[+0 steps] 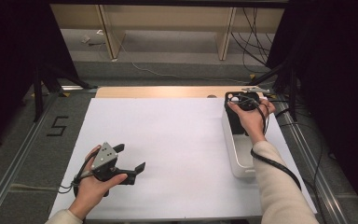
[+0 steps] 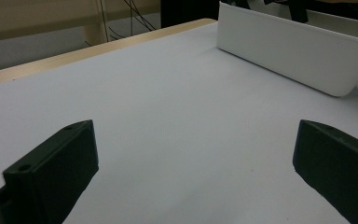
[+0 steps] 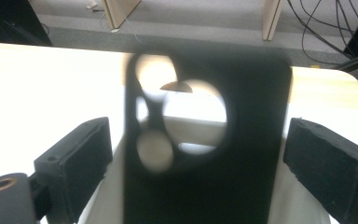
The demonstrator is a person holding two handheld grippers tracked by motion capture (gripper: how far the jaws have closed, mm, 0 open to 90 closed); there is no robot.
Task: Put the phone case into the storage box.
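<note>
1 black phone case (image 3: pixel 205 154) stands between the gaping right gripper (image 3: pixel 196 158), over 1 white bin (image 1: pixel 239 154); left gripper (image 1: pixel 131 161) gapes empty.

text: "5" | form: black angular digit, marked in dark strips | stands on: grey floor (image 1: pixel 37 140) to the left of the table's white sheet (image 1: pixel 168 140); near the left metal rail (image 1: pixel 14 168) | seen in: high view | other readable labels, brands or signs: none

phone case (image 3: pixel 242 140) blurred — bottom cut off
</note>
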